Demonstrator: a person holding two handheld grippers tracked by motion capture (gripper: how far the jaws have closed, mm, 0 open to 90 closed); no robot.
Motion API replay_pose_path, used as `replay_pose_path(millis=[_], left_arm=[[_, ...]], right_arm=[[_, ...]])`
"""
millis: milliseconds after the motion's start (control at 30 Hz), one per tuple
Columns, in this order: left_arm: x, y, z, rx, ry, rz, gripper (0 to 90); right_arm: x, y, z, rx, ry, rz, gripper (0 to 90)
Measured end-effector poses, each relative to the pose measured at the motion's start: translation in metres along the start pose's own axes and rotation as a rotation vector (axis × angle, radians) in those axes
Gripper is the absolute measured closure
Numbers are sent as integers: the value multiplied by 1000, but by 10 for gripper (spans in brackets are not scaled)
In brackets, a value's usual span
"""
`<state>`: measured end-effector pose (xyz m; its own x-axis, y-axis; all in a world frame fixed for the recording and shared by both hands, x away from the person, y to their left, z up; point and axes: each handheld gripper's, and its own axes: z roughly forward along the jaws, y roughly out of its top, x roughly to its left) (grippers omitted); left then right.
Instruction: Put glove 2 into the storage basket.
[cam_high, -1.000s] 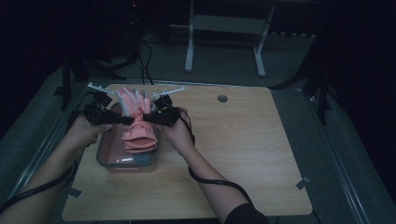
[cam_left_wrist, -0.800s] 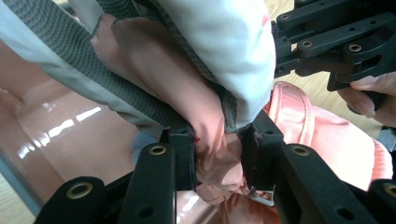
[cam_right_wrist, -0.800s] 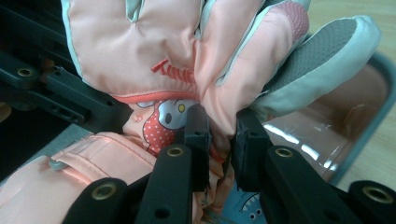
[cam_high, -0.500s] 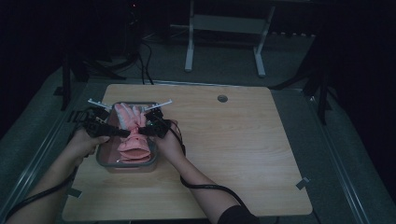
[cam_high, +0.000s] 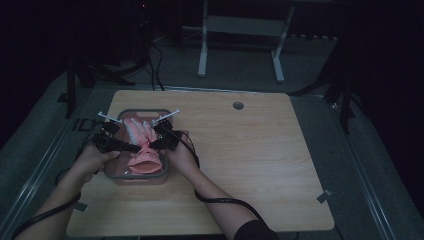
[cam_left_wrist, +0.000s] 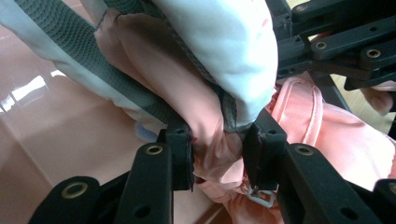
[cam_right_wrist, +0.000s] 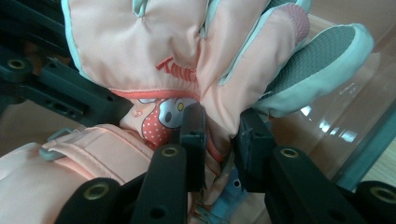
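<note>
A pink padded glove (cam_high: 142, 145) with pale trim and grey grip patches hangs over a clear plastic bin (cam_high: 162, 174) at the table's left. My left gripper (cam_high: 131, 148) is shut on a fold of the glove (cam_left_wrist: 205, 121) from the left. My right gripper (cam_high: 153, 144) pinches the glove (cam_right_wrist: 154, 56) from the right, just below its fingers. The glove's fingers point away from me; its cuff (cam_high: 145, 163) sags into the bin. A cartoon print (cam_right_wrist: 163, 112) shows near the right jaws.
The bin sits on a wooden table (cam_high: 260, 165) with a round cable hole (cam_high: 238, 105) at the back. A black cable (cam_high: 220, 202) trails from the right gripper across the table. A metal stand (cam_high: 240, 30) is on the floor behind.
Both grippers have lowered the glove toward me, from above the bin's far edge down into the bin. The cuff now rests lower inside it.
</note>
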<state>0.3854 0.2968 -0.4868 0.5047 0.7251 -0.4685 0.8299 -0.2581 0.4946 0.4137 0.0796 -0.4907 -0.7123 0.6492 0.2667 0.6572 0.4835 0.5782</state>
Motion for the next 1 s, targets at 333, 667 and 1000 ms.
replay_pose_path(millis=[333,667,1000], left_arm=[[3,1,-1,-40,86,-15,517],[-10,6,-2,-141,296,52,173],[-26,5,-27,-301,266,92,7]], right_arm=[[-1,8,-9,-59,-33,-69,409],[-19,1,-37,-133,107,-68,197],[-32,-7,-55,-170,129,-62,167]])
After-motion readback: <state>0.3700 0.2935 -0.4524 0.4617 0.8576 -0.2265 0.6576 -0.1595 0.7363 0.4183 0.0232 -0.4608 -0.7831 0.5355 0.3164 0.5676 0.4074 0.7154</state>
